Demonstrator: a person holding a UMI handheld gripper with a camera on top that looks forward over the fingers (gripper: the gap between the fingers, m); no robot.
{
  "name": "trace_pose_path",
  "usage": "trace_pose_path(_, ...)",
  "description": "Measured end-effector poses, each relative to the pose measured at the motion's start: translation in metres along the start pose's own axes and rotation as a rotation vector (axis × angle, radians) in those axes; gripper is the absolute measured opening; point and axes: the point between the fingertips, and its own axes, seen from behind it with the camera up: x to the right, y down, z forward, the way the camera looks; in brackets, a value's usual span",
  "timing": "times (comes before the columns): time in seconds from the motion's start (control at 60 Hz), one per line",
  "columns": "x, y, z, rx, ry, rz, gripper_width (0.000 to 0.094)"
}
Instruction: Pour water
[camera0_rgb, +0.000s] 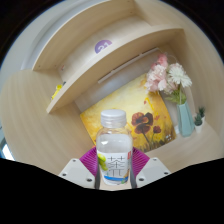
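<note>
A clear plastic water bottle (113, 146) with a white cap and a white-and-green label stands upright between my fingers. My gripper (113, 166) is shut on the bottle's lower body, with the purple pads (90, 159) pressed against both sides of the label. The bottle's base is hidden below the fingers. No cup or other vessel shows in the gripper view.
Beyond the bottle lies a yellow mat with a flower print (128, 110) on a pale wooden table (40, 130). A teal vase with pink and white flowers (183, 112) stands to the right. A wooden shelf unit (95, 55) rises behind, bearing a purple round sticker.
</note>
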Motion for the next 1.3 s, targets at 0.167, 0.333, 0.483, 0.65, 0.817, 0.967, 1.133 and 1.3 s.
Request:
trace_pose_path(0.167, 0.069, -0.035, -0.018, 0.034, 0.172, -0.445, 0.0414)
trace_pose_path(0.333, 0.149, -0.026, -0.033, 0.013, 0.291, -0.569, 0.0416)
trace_pose_path(0.483, 0.208, 0.009, -0.033, -0.067, 0.356, -0.593, 0.0414)
trace_pose_path(0.65, 0.254, 0.04, -0.025, -0.099, 0.407, -0.54, 0.0415)
trace_pose_path(0.817, 0.284, 0.071, -0.021, -0.109, 0.439, -0.502, 0.0414)
trace_pose_path(0.967, 0.286, 0.075, -0.029, -0.045, 0.44, -0.475, 0.0456)
trace_pose_path(1.133, 0.295, 0.091, -0.032, -0.089, 0.473, -0.468, 0.0644)
trace_pose_path(1.3, 0.301, 0.129, -0.049, -0.245, 0.505, -0.496, 0.0784)
